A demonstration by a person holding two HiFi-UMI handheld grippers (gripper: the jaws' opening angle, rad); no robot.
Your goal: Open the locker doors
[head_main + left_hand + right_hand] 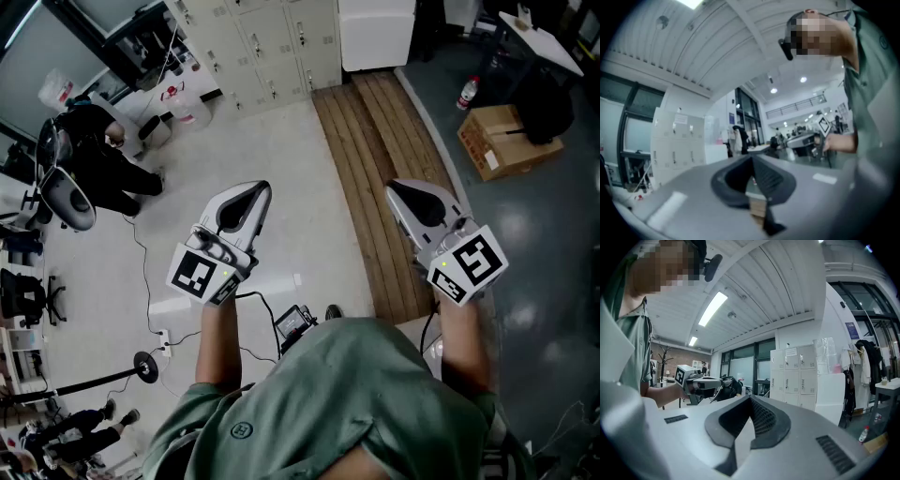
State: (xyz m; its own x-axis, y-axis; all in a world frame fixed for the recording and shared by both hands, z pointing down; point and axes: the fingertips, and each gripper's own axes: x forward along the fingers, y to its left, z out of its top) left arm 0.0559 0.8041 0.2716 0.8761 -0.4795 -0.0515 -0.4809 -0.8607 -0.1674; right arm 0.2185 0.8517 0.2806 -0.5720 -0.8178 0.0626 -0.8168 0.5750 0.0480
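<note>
Lockers [272, 42] stand well beyond left gripper [261, 190] and right gripper [396, 190] (both closed).

Smooth plastic, painted metal, wood, cardboard and cloth.
The shells of the left gripper [255, 190] and the right gripper [401, 192] look like light grey plastic, smooth with a soft sheen. The dark pads [764, 420] inside the jaws look like matt rubber with fine ribs. The marker cube [473, 261] carries flat black-and-white print, matt. The lockers [272, 42] at the far side seem to be painted metal, cream and smooth. The pale floor [281, 159] at the left is smooth and slightly glossy. The planks [370, 159] beside it are brown wood with lines between the boards. The grey floor [553, 244] at the right is matt. The box [506, 141] is brown cardboard. The shirt [356, 394] is green cloth, matt.
</note>
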